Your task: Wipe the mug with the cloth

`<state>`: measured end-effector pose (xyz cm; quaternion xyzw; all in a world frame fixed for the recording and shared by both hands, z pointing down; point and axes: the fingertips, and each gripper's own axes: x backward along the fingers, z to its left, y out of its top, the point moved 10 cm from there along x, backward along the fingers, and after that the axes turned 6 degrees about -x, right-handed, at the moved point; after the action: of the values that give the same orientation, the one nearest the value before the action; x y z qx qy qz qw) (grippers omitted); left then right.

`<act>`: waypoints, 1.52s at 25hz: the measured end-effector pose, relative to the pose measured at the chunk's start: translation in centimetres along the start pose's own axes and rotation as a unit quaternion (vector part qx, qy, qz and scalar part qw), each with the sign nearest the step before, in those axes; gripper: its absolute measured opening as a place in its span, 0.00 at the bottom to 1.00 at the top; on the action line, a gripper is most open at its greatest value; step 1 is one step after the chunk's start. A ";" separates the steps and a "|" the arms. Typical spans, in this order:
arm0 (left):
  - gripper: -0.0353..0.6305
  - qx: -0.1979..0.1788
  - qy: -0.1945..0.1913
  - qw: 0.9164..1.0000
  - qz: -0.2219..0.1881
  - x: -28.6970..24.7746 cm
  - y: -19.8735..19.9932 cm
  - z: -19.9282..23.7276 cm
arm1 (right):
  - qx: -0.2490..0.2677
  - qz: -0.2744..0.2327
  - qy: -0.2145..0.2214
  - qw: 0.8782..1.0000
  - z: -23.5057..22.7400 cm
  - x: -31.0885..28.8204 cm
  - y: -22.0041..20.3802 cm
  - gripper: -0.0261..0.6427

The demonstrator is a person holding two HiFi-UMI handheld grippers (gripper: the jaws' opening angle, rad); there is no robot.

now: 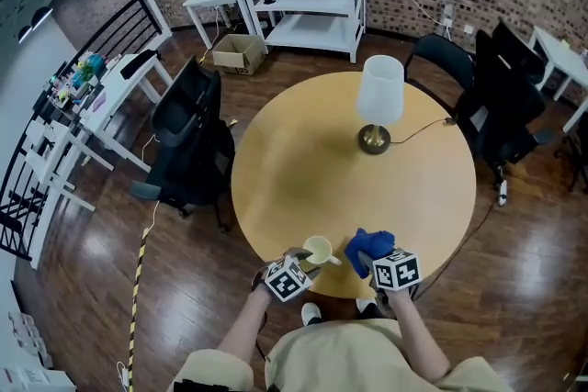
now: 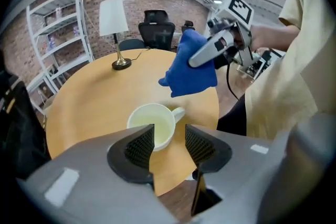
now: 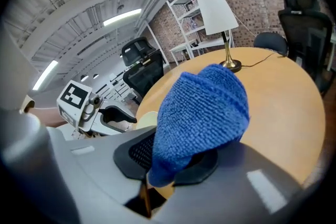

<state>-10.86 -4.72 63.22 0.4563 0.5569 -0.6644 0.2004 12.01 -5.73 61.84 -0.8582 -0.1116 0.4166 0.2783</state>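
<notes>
Left tongs (image 2: 169,145): spread, nothing between the pads. The mug (image 2: 152,126) stands upright on the bench (image 2: 89,97), just beyond them.

Right tongs (image 3: 176,162): pinching the blue cloth (image 3: 202,107), which is held off the bench beside the mug.

Judgement: I should close the left tongs on the mug's wall to steady it before bringing the cloth to the rim. Otherwise a wipe may push it off the edge.

The left gripper view shows the empty gap and the mug's handle turned toward the cloth. In the right gripper view the cloth hides nearly all of the mug. Only the head view shows how near the bench's edge the mug sits.
</notes>
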 end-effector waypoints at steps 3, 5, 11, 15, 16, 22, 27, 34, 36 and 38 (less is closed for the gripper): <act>0.24 -0.044 0.002 0.999 0.027 -1.3 0.2 -0.3 | 0.006 0.010 0.001 1.000 1.3 0.1 0.3 0.14; 0.23 -0.065 0.003 0.997 0.044 -2.3 0.1 -0.3 | 0.015 0.012 0.014 1.000 2.3 -0.3 0.5 0.13; 0.19 -0.113 0.016 0.990 0.081 -4.7 -0.5 -0.6 | 0.041 0.022 -0.006 0.999 3.9 -2.8 -0.6 0.14; 0.14 -0.100 0.014 0.992 0.073 -4.8 0.0 -0.8 | 0.066 0.033 -0.002 0.997 4.4 -4.8 -1.7 0.13; 0.14 -0.097 0.012 0.993 0.069 -4.8 0.1 -0.8 | 0.077 0.035 -0.001 0.996 4.5 -5.4 -2.0 0.13; 0.09 -0.071 -0.009 0.996 0.055 -5.3 0.0 -1.0 | 0.130 0.054 0.010 0.990 4.9 -8.1 -2.8 0.13; 0.09 -0.058 -0.015 0.997 0.053 -5.0 0.1 -1.0 | 0.141 0.054 0.011 0.988 4.8 -8.2 -2.9 0.13; 0.09 -0.038 -0.015 0.998 0.054 -5.2 0.1 -1.0 | 0.157 0.053 -0.005 0.986 4.2 -7.9 -3.1 0.13; 0.09 -0.038 -0.012 0.998 0.054 -5.2 0.1 -1.0 | 0.149 0.050 -0.017 0.987 3.6 -7.6 -3.2 0.13; 0.09 -0.036 -0.012 0.998 0.053 -5.1 0.1 -1.0 | 0.128 0.051 -0.042 0.990 2.4 -7.3 -3.2 0.13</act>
<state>-7.80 -5.06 67.39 0.4700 0.5530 -0.6377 0.2583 5.72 -5.21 67.23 -0.8019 -0.0250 0.4770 0.3589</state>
